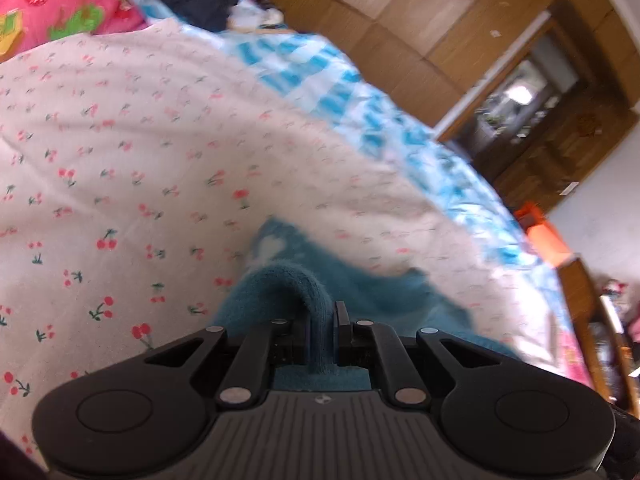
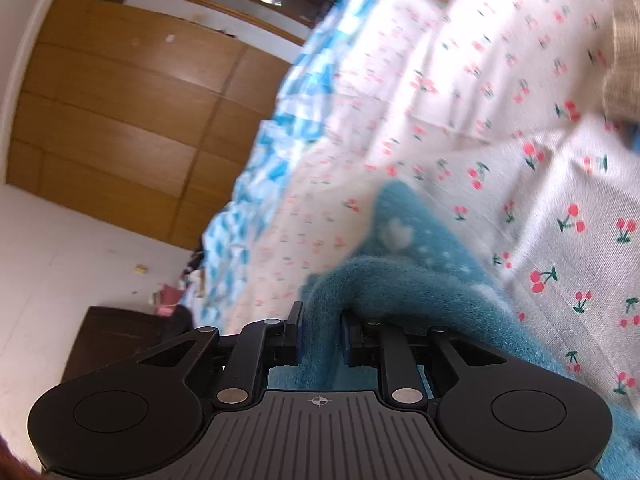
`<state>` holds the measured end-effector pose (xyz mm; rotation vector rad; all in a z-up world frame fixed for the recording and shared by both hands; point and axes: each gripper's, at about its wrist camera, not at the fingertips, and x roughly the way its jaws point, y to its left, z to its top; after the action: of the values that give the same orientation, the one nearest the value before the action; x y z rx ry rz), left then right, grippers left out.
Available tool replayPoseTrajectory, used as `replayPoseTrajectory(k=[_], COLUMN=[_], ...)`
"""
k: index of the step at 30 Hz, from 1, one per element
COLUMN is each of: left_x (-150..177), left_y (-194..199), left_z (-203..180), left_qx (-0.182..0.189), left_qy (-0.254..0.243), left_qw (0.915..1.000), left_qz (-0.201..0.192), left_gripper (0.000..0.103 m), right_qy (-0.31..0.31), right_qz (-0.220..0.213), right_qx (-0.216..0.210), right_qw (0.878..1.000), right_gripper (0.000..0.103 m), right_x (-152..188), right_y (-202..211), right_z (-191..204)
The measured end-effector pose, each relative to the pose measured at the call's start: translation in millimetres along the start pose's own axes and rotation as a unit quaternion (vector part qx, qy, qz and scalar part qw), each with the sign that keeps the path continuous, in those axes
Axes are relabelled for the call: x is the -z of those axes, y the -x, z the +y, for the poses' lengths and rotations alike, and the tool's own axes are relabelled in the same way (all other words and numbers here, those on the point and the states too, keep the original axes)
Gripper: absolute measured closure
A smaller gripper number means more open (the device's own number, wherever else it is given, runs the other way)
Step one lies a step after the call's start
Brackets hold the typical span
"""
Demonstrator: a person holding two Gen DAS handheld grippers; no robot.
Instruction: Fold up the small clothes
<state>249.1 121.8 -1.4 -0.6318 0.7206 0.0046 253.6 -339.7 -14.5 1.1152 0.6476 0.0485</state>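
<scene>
— Teal fleece, that's the garment; where does it sit from the left gripper?
— Dead ahead, toward 12 o'clock. A rolled edge of it is pinched between the left fingers, and the rest runs forward onto the bed, on the cherry-print sheet.
— And the right gripper?
— Same story. Its fingers are clamped on a thick fold of the garment, which trails off toward 1 o'clock, white heart motif up.
— So which arm is nearer?
— Neither, I'd judge: both already grip it at the near edge. Long axis seems to run away from the fingers, though motion blur makes the far end hard to read.
— Next move, then?
— Probably carrying that held edge forward over the far part, both hands level so the fold lands square.
— Anything in the way?
— A tan bundle at 2 o'clock in the right view, well apart.
</scene>
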Motion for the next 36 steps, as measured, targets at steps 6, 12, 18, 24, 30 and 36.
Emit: replayPoseTrajectory(k=[6,12,18,24,30,36], left_x=[2,1,-2,-5,29,55], left_y=[-4,10,24,39,41,14], left_z=[-1,-11,-13,-19,-35,-44], left_qx=[0.002,0.02,0.005,-0.034,-0.091,-0.153], left_qy=[0.002,0.025,0.039,0.011,-0.095,-0.183], left_qw=[0.9999,0.9991,0.9978,0.9957,0.9871,0.9692], left_qz=[-0.011,-0.027,-0.053,-0.085,-0.091,-0.062], left_gripper=[0.085,0.072,0.049,0.042,0.041,0.039], right_qy=[0.017,0.004,0.0,0.091,0.213,0.243], right_qz=[0.001,-0.004,-0.026,-0.058,-0.083,-0.079], right_qx=[-0.029,-0.05,-0.054,-0.012,0.059,0.147], right_qw=[0.999,0.999,0.998,0.994,0.972,0.956], right_gripper=[0.071,0.058,0.048,0.037,0.035,0.052], right_x=[0,-4,-8,-8,15,25], right_y=[8,12,18,30,39,32], right_z=[0,4,6,24,22,-14])
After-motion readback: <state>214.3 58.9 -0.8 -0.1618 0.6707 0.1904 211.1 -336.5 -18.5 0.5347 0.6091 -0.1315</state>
